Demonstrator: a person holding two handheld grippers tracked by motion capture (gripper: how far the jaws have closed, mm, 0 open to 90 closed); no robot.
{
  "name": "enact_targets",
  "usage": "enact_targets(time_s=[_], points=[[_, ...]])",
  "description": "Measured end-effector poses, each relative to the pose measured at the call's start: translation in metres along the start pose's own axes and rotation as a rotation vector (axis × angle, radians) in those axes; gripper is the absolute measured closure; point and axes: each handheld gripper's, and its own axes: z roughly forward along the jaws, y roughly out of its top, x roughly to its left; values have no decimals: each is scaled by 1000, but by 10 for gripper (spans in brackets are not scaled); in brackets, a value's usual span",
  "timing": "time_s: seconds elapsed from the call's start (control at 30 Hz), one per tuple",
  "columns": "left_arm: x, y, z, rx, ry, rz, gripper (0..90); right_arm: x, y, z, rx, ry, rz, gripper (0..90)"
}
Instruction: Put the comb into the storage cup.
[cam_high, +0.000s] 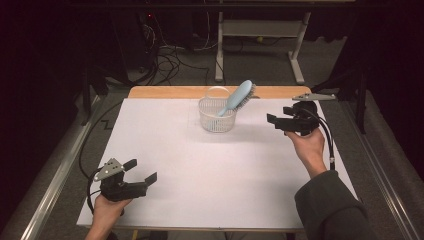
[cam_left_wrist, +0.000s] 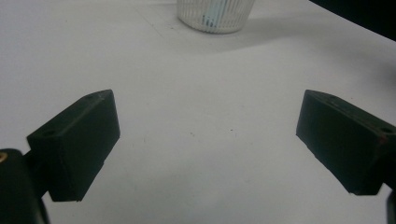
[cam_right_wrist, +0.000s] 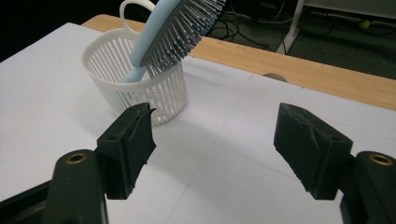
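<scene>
**Blue hairbrush stands in the white basket, both tools empty**

Pale blue plastic marks the hairbrush (cam_high: 239, 97), which leans in the white slatted basket (cam_high: 216, 121) at the far middle of the table (cam_high: 200, 170). Its handle end is down inside the basket, and its bristled head sticks up and out over the rim, tilted toward the far right. In the right gripper view the bristles face down toward the camera, and the basket's looped handle (cam_right_wrist: 135, 8) rises behind the brush.

The right tool (cam_high: 276, 121) hovers to the right of the basket, pointing toward it, near but apart. Its jaws are spread with nothing between them; only the white table cover shows in the gap.

The left tool (cam_high: 141, 171) is at the near left corner of the table, well apart from the basket. Its jaws are also spread wide and hold nothing.
</scene>
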Motion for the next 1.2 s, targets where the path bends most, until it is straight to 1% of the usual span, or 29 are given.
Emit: enact_targets(time_s=[0.5, 0.97, 1.2], points=[[0, 0, 1, 6, -1, -2, 54, -6, -8, -12, -16, 6, 8, 290], [0, 0, 1, 2, 0, -6, 54, -6, -12, -19, -30, 8, 9, 289], [0, 0, 1, 1, 0, -6, 54, -8, -17, -24, -37, 7, 13, 289]])
